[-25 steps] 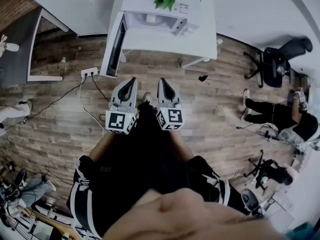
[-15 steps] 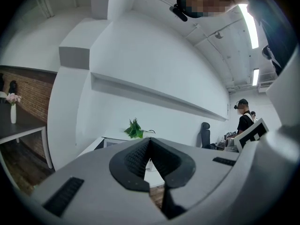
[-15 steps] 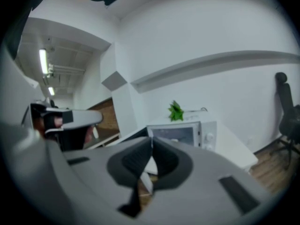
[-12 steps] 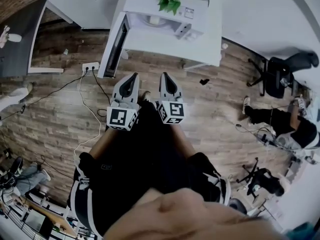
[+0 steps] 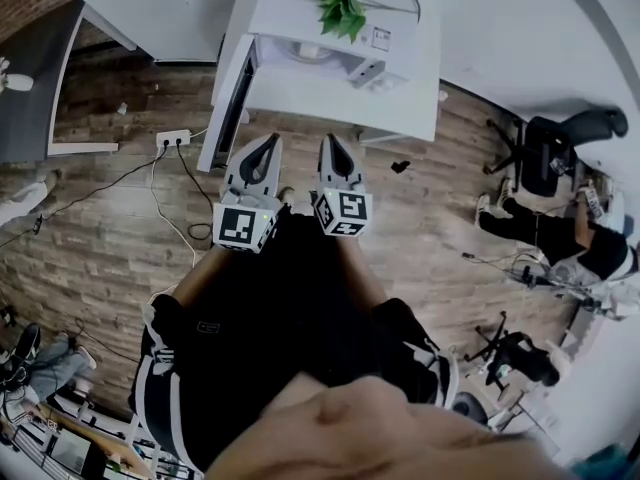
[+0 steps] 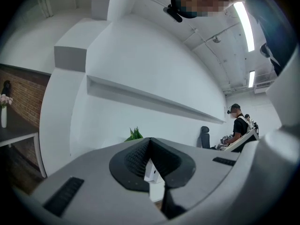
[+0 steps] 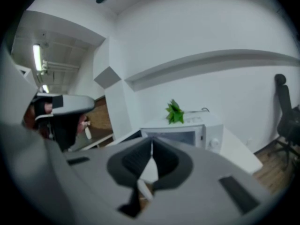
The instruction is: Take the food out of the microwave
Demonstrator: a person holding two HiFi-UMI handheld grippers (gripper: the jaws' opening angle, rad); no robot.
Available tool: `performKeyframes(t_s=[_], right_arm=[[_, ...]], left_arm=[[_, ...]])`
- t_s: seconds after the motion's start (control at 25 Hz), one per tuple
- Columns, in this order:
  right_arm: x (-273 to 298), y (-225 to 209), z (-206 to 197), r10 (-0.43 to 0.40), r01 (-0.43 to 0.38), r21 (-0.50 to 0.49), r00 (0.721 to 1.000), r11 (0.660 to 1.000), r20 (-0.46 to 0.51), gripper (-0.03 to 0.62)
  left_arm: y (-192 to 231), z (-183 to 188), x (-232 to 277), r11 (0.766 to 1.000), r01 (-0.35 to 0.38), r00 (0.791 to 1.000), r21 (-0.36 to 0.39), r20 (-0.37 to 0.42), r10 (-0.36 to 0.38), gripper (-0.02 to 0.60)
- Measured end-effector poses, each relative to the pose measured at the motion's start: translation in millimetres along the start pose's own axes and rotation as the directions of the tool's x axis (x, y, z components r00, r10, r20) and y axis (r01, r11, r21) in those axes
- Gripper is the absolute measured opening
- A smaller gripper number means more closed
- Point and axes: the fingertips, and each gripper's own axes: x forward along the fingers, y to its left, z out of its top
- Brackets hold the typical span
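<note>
approach stage: nothing taken out yet.
left claw [image 5: 267, 140] and right claw [image 5: 330, 140] are both clenched and empty. ahead of them, well apart, the microwave [image 5: 335, 46] stands with its door [image 5: 228, 98] open. the food inside cannot be made out, so reach, grasp and withdrawal remain.

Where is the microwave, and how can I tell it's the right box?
Find the white table that stands against the white wall. The microwave is the white box sitting on it. It is the only thing with a leafy green plant on top, and its dark door hangs wide open, on the left in the head view.
</note>
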Motion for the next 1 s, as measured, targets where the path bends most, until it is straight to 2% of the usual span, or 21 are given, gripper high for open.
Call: performKeyframes(t_s=[0.52,1.0], right_arm=[[58.0,1.8,11.6,-0.079,0.079,-0.017,0.997,0.997,-0.005,0.034],[118.1,-21.9,10.1,-0.019,0.016,-0.033,0.997,0.999,-0.075,0.042]], left_arm=[[44.8,0.2,31.4,0.997,0.077,0.997,0.025,-0.007,-0.077,0.031],[52.1,11.6,59.9,0.999,0.005,1.0,-0.04,0.012,-0.005,0.03]])
